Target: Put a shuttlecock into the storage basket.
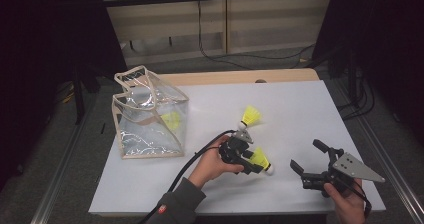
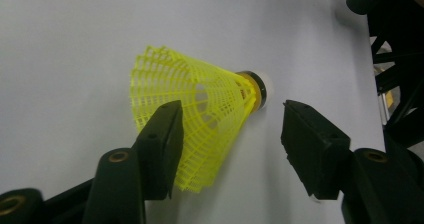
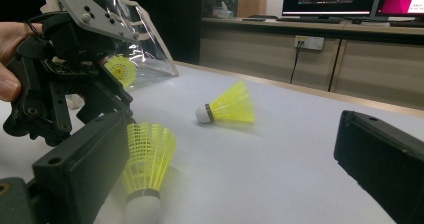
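A yellow shuttlecock (image 1: 262, 158) (image 2: 200, 101) lies on its side on the white table (image 1: 300, 109), its cork pointing right. My left gripper (image 1: 251, 159) (image 2: 230, 144) is open, one jaw on each side of it, the skirt close to one jaw. The right gripper view has the same shuttlecock (image 3: 145, 159) beside the left gripper (image 3: 65, 79). A second yellow shuttlecock (image 1: 250, 116) (image 3: 227, 106) lies farther back. My right gripper (image 1: 305, 154) (image 3: 230, 159) is open and holds nothing, to the right of both.
A clear plastic bag (image 1: 150, 116) (image 3: 145, 39) with beige trim stands open at the table's left, a yellow shuttlecock (image 1: 171, 120) (image 3: 120, 70) inside it. The left gripper's black cable (image 1: 200, 151) trails toward the front edge. Bare table lies at the back right.
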Demonstrator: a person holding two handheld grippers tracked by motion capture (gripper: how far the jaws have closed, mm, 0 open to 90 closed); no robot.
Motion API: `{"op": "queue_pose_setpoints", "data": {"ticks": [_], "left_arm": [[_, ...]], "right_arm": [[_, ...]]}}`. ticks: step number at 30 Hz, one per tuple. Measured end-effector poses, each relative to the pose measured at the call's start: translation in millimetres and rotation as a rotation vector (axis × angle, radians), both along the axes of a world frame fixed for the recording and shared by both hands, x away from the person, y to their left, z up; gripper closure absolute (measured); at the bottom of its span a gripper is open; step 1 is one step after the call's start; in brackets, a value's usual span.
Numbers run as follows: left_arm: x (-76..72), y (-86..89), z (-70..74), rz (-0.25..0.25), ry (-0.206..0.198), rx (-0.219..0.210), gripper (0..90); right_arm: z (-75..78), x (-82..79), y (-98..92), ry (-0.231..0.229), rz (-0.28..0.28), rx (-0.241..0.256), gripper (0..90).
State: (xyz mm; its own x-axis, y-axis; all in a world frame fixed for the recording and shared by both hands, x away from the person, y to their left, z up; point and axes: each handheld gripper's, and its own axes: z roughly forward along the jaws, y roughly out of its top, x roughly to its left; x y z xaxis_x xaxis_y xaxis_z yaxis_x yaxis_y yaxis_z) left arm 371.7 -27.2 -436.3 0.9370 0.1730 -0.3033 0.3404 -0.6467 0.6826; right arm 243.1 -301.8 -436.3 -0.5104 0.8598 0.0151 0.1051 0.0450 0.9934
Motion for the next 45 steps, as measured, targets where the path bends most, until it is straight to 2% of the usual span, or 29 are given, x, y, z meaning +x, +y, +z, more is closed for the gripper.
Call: {"op": "queue_pose_setpoints", "data": {"ticks": [3, 11, 17, 25, 30, 38, 45], "left_arm": [[0.2, -1.5, -3.1, -0.004, 0.003, 0.006, 46.0], [0.3, -3.9, -6.0, -0.018, 0.027, -0.015, 54.7], [1.1, -5.6, -7.5, -0.023, 0.020, -0.027, 57.2], [1.4, -7.5, -7.6, -0.027, 0.034, -0.036, 63.9], [-0.2, -10.7, -8.0, -0.049, 0.025, -0.038, 67.8], [-0.2, -11.6, -8.2, -0.056, 0.054, -0.028, 79.4], [-0.4, -11.5, -6.6, -0.047, 0.078, -0.028, 81.6]], "right_arm": [[-0.2, 0.3, -0.9, 0.001, -0.001, -0.003, 0.9], [-0.5, 0.5, -1.0, 0.001, 0.001, -0.003, 0.9], [-0.7, 0.6, -1.6, 0.001, -0.003, -0.001, 0.9], [-0.6, 0.3, -1.6, 0.002, -0.006, 0.001, 0.9], [-0.5, 0.1, -2.3, 0.000, -0.009, 0.000, 0.9], [-0.4, 0.2, -2.4, -0.003, -0.007, -0.003, 0.9], [-0.4, 0.4, -2.7, -0.001, -0.011, -0.004, 0.9]]}}
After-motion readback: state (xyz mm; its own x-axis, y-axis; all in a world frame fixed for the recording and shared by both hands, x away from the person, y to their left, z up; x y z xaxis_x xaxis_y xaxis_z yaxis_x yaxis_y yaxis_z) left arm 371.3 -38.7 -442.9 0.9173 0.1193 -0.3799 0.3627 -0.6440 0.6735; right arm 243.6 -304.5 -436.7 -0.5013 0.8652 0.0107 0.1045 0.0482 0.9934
